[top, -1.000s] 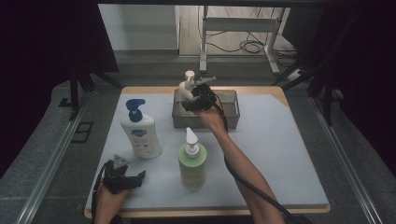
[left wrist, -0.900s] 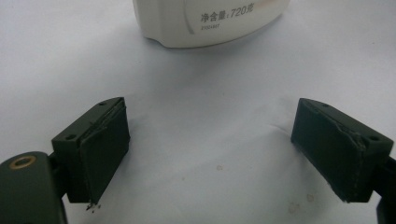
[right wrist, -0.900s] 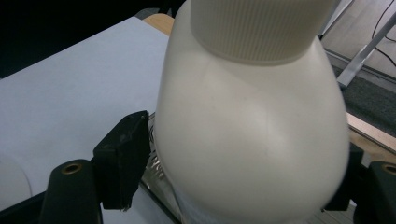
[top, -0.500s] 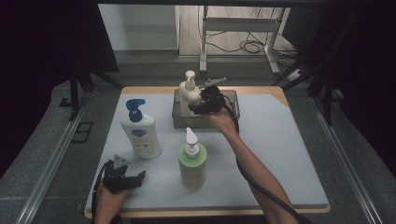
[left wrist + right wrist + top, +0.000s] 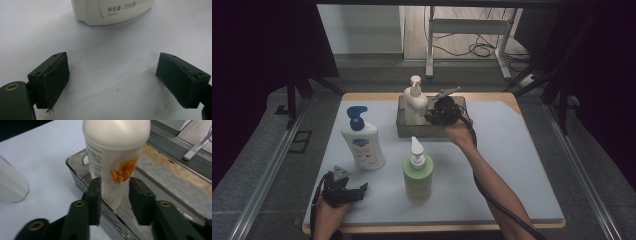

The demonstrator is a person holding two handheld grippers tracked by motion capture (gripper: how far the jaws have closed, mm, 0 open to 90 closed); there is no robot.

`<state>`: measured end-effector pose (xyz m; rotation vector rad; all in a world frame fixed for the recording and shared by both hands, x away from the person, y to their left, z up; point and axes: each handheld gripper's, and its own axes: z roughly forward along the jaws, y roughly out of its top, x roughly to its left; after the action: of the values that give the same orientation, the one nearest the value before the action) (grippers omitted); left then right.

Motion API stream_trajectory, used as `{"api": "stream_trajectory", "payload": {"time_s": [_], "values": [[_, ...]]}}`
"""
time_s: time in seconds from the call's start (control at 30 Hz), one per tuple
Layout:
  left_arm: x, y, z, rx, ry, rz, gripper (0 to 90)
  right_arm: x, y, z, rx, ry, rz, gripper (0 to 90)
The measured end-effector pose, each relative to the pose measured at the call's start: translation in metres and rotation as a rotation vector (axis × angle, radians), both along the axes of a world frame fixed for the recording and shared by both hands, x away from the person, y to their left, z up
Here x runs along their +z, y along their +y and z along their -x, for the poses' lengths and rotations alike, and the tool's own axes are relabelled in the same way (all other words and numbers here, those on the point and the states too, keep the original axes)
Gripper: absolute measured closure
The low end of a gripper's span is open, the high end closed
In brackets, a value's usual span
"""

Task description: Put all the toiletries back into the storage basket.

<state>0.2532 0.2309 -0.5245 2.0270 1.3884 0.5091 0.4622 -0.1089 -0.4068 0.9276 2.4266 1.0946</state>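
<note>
A white-covered tabletop (image 5: pixel 522 165) stands among dark curtains, with cables on the floor beyond. A blue-capped white pump bottle (image 5: pixel 362 140) and a green one (image 5: pixel 418 172) stand in front. The right gripper (image 5: pixel 115 192) reaches into the grey tray (image 5: pixel 409 131), seemingly pinching a cream tube (image 5: pixel 112 162). The left gripper (image 5: pixel 112 82) rests wide open near the front edge.

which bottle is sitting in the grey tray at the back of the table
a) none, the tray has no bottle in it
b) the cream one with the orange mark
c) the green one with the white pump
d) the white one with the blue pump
b: the cream bottle stands in the grey tray, with the right gripper at its neck; the blue-pump bottle and the green bottle stand on the white mat.
</note>
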Motion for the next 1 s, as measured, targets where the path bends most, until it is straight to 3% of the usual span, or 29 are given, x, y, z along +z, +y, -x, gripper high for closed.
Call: {"api": "stream_trajectory", "payload": {"time_s": [0.3,0.53,1.0], "values": [[0.0,0.0,0.0,-0.002,0.001,-0.003,11.5,-0.011,-0.007,-0.01,-0.058,0.025,-0.025,90.0],[0.0,0.0,0.0,-0.001,0.0,-0.001,11.5,-0.021,-0.003,-0.022,-0.1,0.044,-0.013,90.0],[0.0,0.0,0.0,-0.001,0.001,-0.002,11.5,-0.035,0.009,-0.035,-0.122,0.072,0.029,90.0]]}}
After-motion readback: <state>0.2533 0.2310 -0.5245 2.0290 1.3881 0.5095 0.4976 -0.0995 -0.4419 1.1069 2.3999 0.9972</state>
